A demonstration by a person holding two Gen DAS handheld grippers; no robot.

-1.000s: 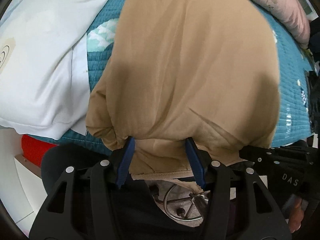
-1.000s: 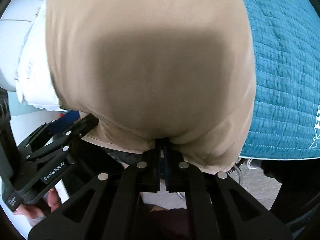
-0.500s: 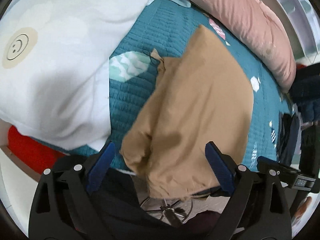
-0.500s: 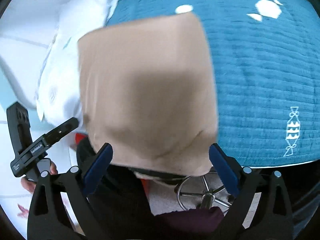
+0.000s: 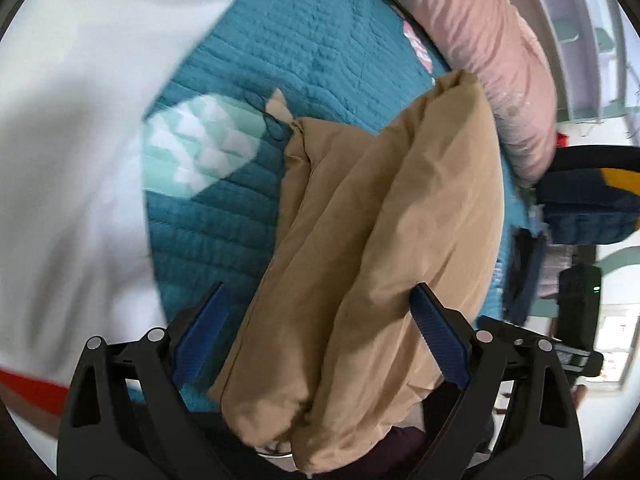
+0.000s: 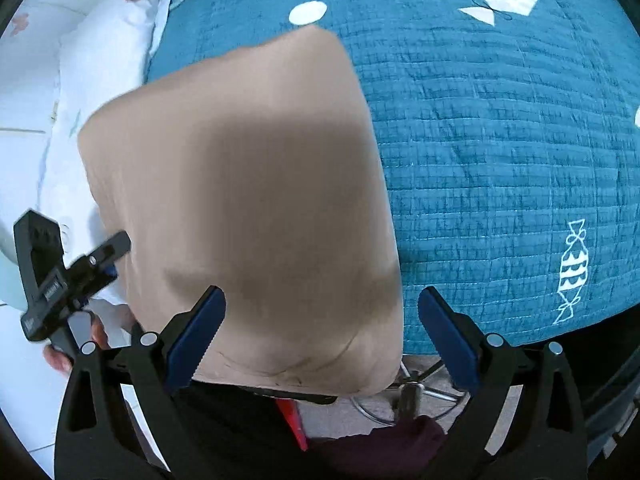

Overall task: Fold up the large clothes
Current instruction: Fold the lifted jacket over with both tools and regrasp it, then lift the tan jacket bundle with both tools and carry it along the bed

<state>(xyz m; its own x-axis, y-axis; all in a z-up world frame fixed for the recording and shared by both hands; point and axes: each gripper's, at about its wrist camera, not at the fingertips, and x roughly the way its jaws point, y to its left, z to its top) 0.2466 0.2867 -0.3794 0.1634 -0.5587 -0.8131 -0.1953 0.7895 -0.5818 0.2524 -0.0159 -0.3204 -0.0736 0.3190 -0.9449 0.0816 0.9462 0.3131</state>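
A tan garment (image 5: 380, 248) lies folded on the teal quilted bed cover (image 5: 248, 80), its near end hanging over the bed edge. In the left wrist view it shows bunched, layered folds. In the right wrist view the tan garment (image 6: 248, 200) looks flat and squarish. My left gripper (image 5: 320, 328) is open, its blue pads on either side of the garment's near end without gripping it. My right gripper (image 6: 322, 332) is open and empty just above the garment's near edge. The left gripper also shows in the right wrist view (image 6: 76, 276).
A white pillow (image 5: 72, 140) lies left of the garment and a pink pillow (image 5: 480, 48) behind it. A dark blue item (image 5: 584, 200) sits at the right. A stool's metal base (image 6: 412, 400) stands on the floor below the bed edge.
Both grippers have let go of the tan garment and opened wide. They have pulled back, and the garment now lies folded on the bed.
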